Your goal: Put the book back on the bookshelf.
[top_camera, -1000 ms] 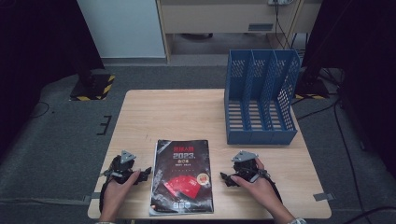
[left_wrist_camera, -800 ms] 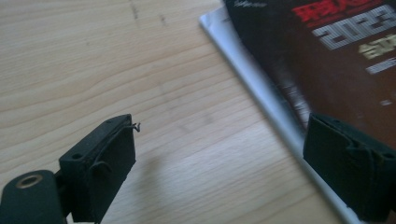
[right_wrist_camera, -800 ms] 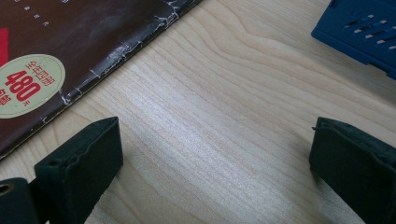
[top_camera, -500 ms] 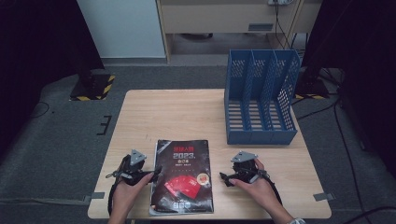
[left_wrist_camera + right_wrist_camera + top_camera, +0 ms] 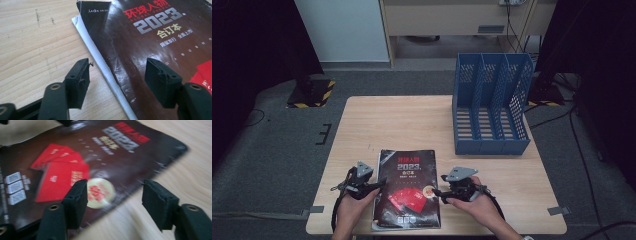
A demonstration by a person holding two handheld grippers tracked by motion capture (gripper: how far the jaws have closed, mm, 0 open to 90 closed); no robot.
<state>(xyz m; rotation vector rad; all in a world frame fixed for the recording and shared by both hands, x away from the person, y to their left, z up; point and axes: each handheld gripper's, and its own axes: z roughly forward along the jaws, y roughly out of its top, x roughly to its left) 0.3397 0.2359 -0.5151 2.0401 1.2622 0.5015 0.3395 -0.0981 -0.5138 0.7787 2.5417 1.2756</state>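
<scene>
Magazine: flat on table, face up, at near edge, roughly midway between the near corners. Dark cover, red and white title toward the far edge, red cards and a pale round seal lower down. Far left corner of cover curled up, white pages exposed along the left edge.

Left gripper: at magazine's left edge, held in left hand, pointing across toward the cover. Jaws partly open, just been closing. In left gripper view, one jaw over bare wood, the other over the cover, left edge of magazine running between them. Pads not pressing on anything; nothing gripped.

Right gripper: at magazine's right edge, held in right hand, pointing in toward the cover. Jaws partly open, just been closing. In right gripper view, one jaw over the cover beside the round seal, the other over wood, right edge of magazine passing between them. View blurred; no contact of pads with cover discernible. Nothing gripped.

File rack: blue, three compartments, perforated walls, upright at far right corner of table, well apart from magazine and both grippers.
</scene>
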